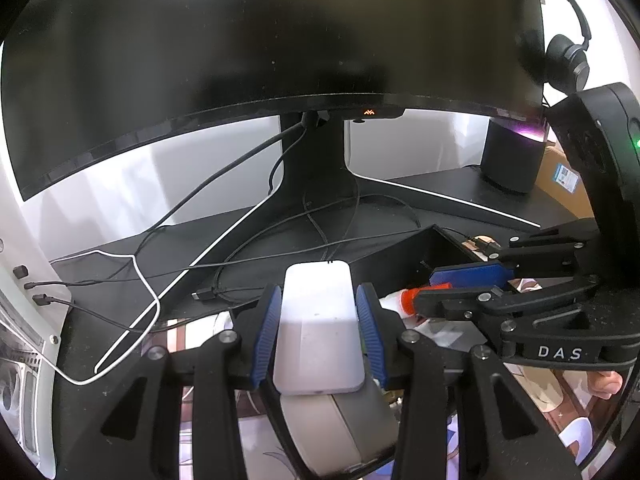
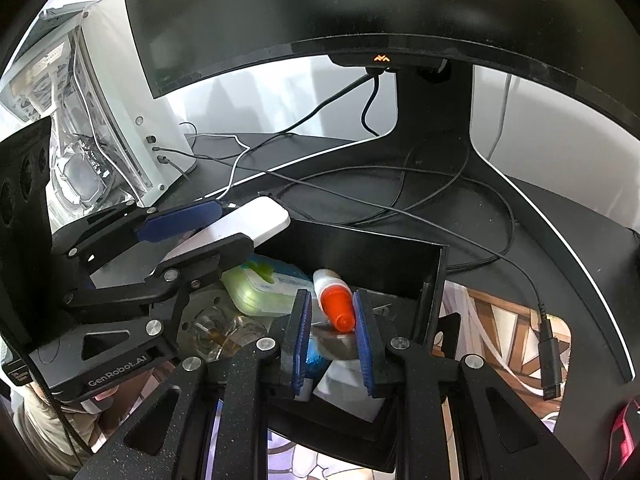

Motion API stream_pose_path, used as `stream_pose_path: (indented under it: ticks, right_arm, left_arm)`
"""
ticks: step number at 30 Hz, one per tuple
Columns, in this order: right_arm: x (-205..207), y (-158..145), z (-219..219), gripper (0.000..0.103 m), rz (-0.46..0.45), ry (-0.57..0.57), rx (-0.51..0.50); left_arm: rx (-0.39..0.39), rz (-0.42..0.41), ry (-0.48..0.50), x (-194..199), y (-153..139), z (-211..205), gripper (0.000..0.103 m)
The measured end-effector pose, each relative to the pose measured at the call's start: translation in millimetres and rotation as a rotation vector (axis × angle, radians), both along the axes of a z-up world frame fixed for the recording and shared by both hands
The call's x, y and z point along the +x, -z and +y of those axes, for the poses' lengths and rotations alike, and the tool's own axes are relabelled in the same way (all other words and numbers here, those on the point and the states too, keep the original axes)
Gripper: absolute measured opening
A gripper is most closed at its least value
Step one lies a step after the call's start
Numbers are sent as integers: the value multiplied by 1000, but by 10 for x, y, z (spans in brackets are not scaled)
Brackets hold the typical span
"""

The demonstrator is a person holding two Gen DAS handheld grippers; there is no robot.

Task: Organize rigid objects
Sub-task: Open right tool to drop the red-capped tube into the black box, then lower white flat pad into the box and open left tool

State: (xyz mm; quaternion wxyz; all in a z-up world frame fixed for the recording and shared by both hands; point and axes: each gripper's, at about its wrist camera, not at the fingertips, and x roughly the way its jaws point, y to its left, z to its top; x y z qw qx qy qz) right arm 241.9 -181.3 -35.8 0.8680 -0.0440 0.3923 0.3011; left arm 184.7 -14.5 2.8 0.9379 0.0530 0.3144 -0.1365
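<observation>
One white slab-shaped device (image 1: pixel 318 328), one small bottle with an orange cap (image 2: pixel 335 304), one pale green lidded case (image 2: pixel 256 290) and one black open box (image 2: pixel 360 256) show on the black worktop (image 1: pixel 120 260) below a dark monitor (image 1: pixel 260 40). The left hand-held gripper (image 1: pixel 318 308) pinches the white device between its blue pads, above the box's left edge. The right hand-held gripper (image 2: pixel 332 320) is narrowly spread inside the box, its pads flanking the bottle; contact cannot be told.
</observation>
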Motion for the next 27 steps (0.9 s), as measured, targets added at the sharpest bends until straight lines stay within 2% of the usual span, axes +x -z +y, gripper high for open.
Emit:
stream_pose_path:
  ticks: [5, 7, 9, 12, 19, 27]
  right_arm:
    - [-27, -43, -4, 21, -6, -1, 6]
    - [-48, -72, -13, 21, -12, -2, 9]
    - [-74, -96, -14, 21, -17, -2, 11]
    - [-110, -134, -19, 21, -24, -1, 11]
    - [-229, -280, -57, 23, -54, 2, 17]
    - [-413, -492, -129, 24, -101, 11, 36]
  left_arm:
    - [-1, -3, 1, -25, -37, 7, 41]
    - [-4, -7, 0, -40, -63, 9, 48]
    - [-12, -19, -4, -68, -104, 18, 61]
    - [-25, -24, 1, -103, -169, 25, 61]
    - [3, -40, -5, -200, -275, -11, 62]
    - [5, -96, -8, -408, -512, -12, 70]
